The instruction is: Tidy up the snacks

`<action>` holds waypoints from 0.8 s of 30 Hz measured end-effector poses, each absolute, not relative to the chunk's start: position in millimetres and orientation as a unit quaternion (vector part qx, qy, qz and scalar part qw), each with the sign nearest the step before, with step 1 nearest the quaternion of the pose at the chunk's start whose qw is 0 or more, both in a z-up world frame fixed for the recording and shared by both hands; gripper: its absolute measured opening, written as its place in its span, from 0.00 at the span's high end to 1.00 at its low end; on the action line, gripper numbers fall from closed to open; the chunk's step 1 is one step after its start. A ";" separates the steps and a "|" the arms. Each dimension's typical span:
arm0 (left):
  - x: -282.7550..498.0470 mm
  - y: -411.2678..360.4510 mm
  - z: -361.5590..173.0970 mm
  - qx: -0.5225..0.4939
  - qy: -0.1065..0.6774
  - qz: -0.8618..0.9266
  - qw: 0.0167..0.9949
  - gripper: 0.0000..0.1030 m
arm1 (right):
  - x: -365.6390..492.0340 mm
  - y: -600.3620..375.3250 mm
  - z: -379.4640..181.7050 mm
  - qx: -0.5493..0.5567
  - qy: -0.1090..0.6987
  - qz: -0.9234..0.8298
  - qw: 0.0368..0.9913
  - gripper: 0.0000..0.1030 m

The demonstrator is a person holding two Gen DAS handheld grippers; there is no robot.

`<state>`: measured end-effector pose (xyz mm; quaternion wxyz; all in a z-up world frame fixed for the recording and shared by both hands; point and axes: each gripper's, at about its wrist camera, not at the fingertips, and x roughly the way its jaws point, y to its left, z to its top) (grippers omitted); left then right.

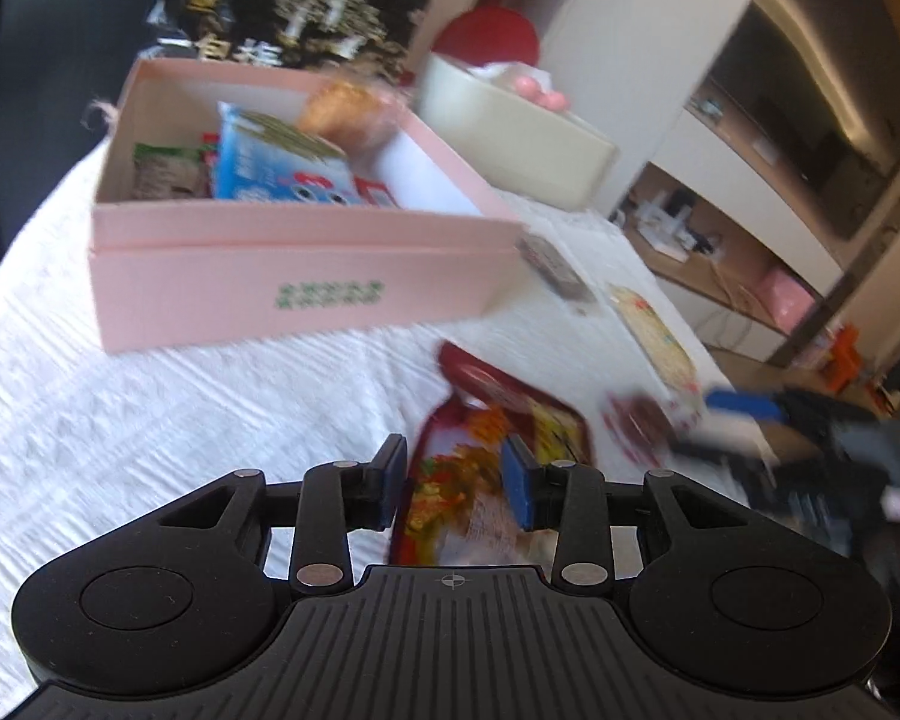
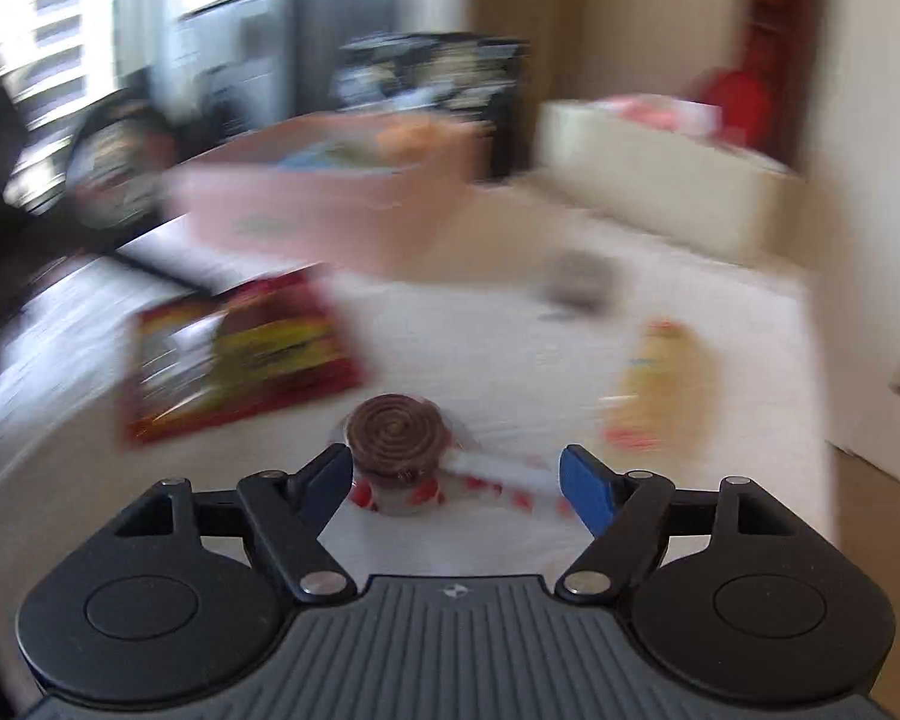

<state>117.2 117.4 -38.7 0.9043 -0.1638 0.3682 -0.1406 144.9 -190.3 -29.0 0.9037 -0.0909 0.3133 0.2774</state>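
My left gripper (image 1: pixel 453 468) is shut on a red snack packet (image 1: pixel 480 420), whose near end bows between the blue pads; the same packet (image 2: pixel 240 354) shows blurred in the right wrist view. My right gripper (image 2: pixel 456 462) stands open and wide. A chocolate swirl cake (image 2: pixel 396 438) in a clear red-and-white wrapper lies on the white cloth between its fingers, close to the left finger (image 2: pixel 324 480), with no pad pressing on it. The pink box (image 1: pixel 294 288) holding several snacks sits beyond the left gripper. The right gripper (image 1: pixel 780 432) appears blurred at the right.
A cream box (image 1: pixel 510 132) stands behind the pink one, with a black bag (image 1: pixel 282 12) behind it. A yellow packet (image 2: pixel 654 390) and a small grey packet (image 2: pixel 576 282) lie on the white tablecloth (image 1: pixel 150 390). The table edge runs along the right.
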 end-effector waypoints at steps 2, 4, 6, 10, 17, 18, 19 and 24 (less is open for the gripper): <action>109.7 109.4 -32.7 -0.135 0.366 -0.136 0.911 0.62 | 154.8 -200.0 -28.3 -0.047 0.319 0.269 0.908 0.26; 99.9 92.3 -19.9 -0.061 0.352 -0.106 0.928 0.62 | 157.2 -207.3 -29.1 -0.012 0.323 0.274 0.906 0.26; 93.8 71.5 -9.7 0.006 0.342 -0.096 0.935 0.62 | 155.8 -211.3 -31.7 -0.001 0.323 0.275 0.906 0.26; 107.8 36.4 -18.0 0.037 0.366 -0.095 0.925 0.62 | 152.9 -215.6 -40.9 0.020 0.330 0.260 0.907 0.24; 121.8 -5.8 -40.0 0.088 0.379 -0.126 0.912 0.02 | 159.4 -223.2 -43.3 0.051 0.340 0.246 0.906 0.24; 122.3 -7.6 -41.4 0.093 0.378 -0.123 0.913 0.02 | 159.6 -223.3 -43.6 0.053 0.341 0.247 0.905 0.24; 121.9 -7.1 -41.5 0.093 0.377 -0.122 0.914 0.02 | 159.8 -223.3 -43.8 0.054 0.341 0.247 0.905 0.24; 114.6 15.2 -30.3 0.027 0.360 -0.114 0.925 0.03 | 159.1 -223.2 -44.2 0.055 0.341 0.248 0.905 0.23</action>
